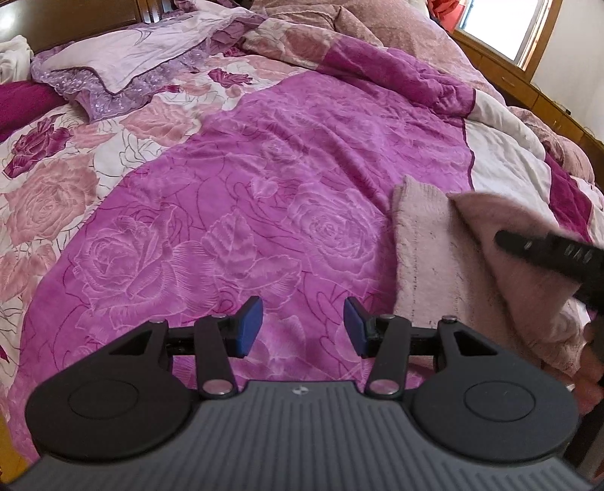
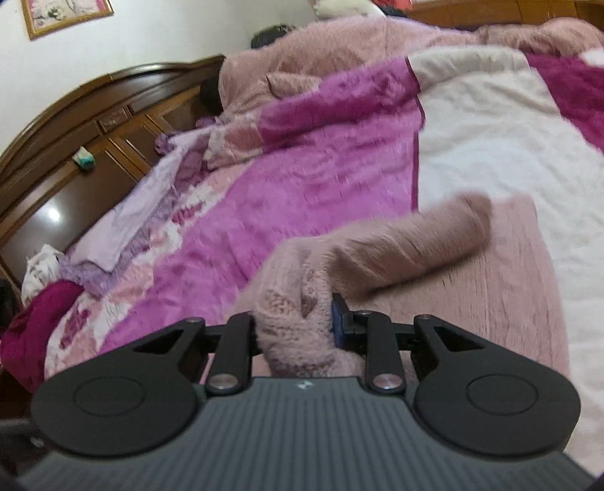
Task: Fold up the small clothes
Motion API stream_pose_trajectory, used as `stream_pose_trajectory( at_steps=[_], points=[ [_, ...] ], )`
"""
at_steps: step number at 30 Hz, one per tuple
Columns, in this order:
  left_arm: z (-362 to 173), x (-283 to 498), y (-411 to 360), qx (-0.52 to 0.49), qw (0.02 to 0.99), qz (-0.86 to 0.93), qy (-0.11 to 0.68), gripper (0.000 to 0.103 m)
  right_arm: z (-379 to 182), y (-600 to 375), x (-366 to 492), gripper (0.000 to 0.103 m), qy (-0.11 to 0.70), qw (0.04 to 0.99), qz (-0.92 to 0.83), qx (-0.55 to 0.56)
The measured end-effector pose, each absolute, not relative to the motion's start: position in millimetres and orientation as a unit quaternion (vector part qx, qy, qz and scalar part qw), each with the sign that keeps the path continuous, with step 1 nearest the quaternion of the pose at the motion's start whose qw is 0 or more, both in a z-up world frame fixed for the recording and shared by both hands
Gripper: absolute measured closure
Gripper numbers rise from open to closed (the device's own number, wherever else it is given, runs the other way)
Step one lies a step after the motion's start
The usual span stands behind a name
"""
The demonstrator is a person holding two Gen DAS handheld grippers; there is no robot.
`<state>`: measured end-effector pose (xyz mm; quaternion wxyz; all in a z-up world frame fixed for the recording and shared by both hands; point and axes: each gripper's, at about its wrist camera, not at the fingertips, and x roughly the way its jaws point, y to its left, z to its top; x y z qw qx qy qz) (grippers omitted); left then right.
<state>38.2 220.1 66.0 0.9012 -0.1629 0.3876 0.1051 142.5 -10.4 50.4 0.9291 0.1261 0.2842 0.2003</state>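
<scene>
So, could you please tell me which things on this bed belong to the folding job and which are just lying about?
Part of the job:
- pink knitted garment, partly flat on the bed
- right gripper, shut on a bunched part of it
- left gripper, open, holding nothing

Just lying about:
- magenta rose quilt
- lilac pillow
- fluffy pink blanket
- wooden headboard

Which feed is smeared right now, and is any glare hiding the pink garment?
Right wrist view: motion blur smears the bedspread and the pink garment bunched in the right gripper; one glare spot on the wooden headboard, none on the garment. Left wrist view: mostly sharp, the left gripper open and crisp; only the garment's lifted fold blurs; the window is blown out.
</scene>
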Motion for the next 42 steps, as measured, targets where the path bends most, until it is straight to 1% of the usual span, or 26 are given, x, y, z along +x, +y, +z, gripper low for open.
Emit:
stream_pose_trajectory(
  at_steps=[3,8,9,11,13,15,18,23,29,33,42],
  points=[
    [65,37,225,-0.167,0.901,0.108,0.387,0.048,56,5,141,0.076,0.287,0.925,0.220,0.118],
    [63,34,230,-0.173,0.898,0.114,0.388,0.048,25,40,140,0.075,0.327,0.918,0.219,0.060],
    [64,33,231,-0.172,0.898,0.114,0.388,0.048,21,44,137,0.075,0.322,0.920,0.219,0.051],
    [64,31,231,-0.168,0.900,0.114,0.386,0.047,23,48,131,0.071,0.310,0.924,0.220,0.036],
    [66,30,232,-0.162,0.902,0.112,0.385,0.047,28,48,128,0.065,0.312,0.921,0.229,0.034],
    [67,31,231,-0.159,0.903,0.113,0.382,0.048,34,43,121,0.059,0.311,0.918,0.243,0.045],
    [71,34,230,-0.156,0.907,0.109,0.376,0.047,42,35,104,0.053,0.302,0.912,0.267,0.070],
    [88,45,220,-0.133,0.918,0.088,0.364,0.047,60,18,79,0.053,0.278,0.912,0.292,0.080],
    [114,65,198,-0.114,0.931,0.042,0.344,0.047,76,-17,78,0.053,0.249,0.935,0.234,0.089],
    [121,86,175,-0.100,0.931,0.002,0.350,0.047,73,-42,86,0.053,0.246,0.947,0.182,0.098],
    [114,128,122,-0.046,0.932,-0.058,0.356,0.047,50,-86,98,0.053,0.267,0.949,0.107,0.129]
  ],
)
